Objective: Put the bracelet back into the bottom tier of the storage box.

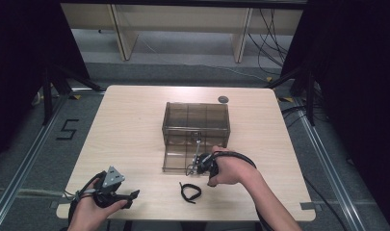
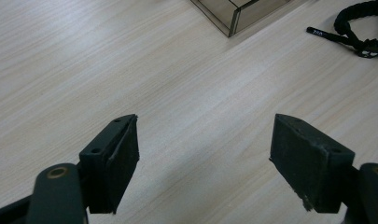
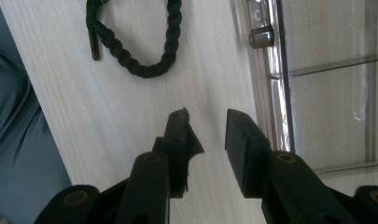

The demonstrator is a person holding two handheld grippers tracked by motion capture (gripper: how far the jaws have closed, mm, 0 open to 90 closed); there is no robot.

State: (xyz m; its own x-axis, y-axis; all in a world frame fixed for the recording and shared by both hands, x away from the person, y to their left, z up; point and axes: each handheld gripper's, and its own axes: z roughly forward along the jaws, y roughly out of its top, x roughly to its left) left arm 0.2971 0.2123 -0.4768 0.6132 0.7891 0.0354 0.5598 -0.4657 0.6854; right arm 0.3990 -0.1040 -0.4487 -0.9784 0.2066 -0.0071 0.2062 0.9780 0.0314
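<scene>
Right gripper [image 1: 195, 168] hovers with jaws parted and nothing between them, at the smoky clear box's [image 1: 196, 126] lowered front flap; left gripper [image 1: 116, 195] gapes wide near the table's [image 1: 130, 125] front edge. Grey floor and dark curtains surround the pale wooden top, where a black braided cord [image 1: 190, 191] lies just beside the right hand

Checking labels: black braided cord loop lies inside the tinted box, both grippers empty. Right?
Not quite. The black braided cord loop lies on the bare table in front of the tinted box, not inside it, as the high view shows. Both the left gripper and right gripper are empty.
</scene>
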